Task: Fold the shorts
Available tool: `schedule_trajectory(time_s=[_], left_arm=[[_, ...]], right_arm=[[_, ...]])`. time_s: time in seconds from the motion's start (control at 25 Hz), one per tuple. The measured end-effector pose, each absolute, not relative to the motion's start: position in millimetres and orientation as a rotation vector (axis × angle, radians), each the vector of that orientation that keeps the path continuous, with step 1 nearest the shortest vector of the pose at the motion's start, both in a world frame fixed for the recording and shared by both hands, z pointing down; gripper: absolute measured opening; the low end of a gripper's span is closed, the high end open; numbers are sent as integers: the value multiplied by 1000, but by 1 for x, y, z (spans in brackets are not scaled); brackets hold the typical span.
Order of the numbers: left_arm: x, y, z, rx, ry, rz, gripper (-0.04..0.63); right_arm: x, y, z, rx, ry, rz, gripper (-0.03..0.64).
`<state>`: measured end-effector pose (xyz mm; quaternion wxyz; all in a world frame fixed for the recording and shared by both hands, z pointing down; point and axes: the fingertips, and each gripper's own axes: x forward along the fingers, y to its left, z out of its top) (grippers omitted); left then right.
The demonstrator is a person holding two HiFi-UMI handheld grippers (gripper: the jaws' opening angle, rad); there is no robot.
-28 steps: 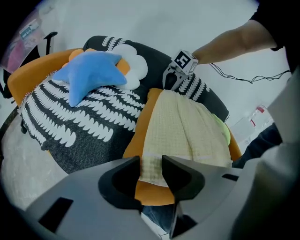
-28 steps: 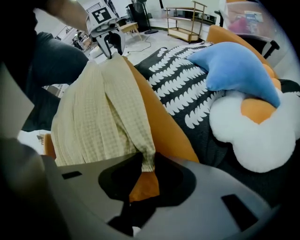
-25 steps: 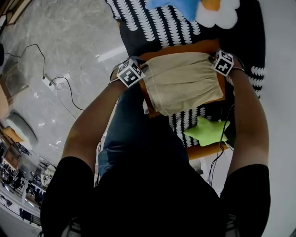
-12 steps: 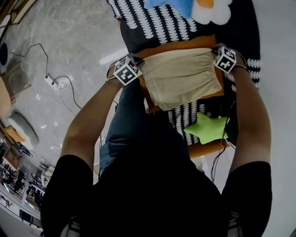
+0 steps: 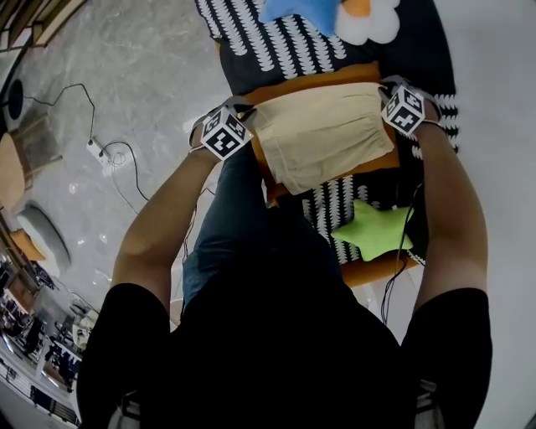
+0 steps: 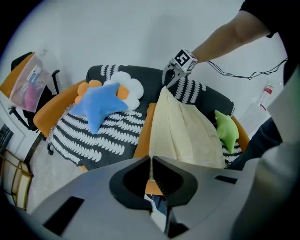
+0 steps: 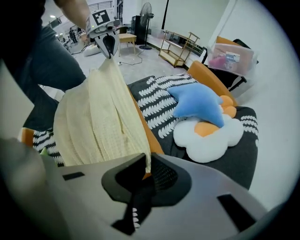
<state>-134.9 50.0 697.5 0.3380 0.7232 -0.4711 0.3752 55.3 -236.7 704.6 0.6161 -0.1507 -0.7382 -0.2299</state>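
Head view: shorts corners hidden beneath left gripper, right gripper.

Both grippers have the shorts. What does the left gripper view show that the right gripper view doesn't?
Only the left gripper view: the right gripper pinching the far corner of the cream shorts, and a black cable beyond that arm.
Only the right gripper view: the left gripper on the opposite corner, a standing fan and a low shelf rack.
Both: that view's own jaws shut on a shorts corner, the blue star cushion and the white flower cushion.
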Motion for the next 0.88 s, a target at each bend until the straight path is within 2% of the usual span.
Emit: schedule_trajectory(time_s=[0.36, 0.88], left_arm=[[-97, 73, 661, 1924, -1228, 991, 31], [-2, 107, 658, 2008, -1097, 999, 31]], right_arm=[[83, -223, 679, -281, -1758, -546, 34], [163, -197, 687, -249, -1744, -542, 35]])
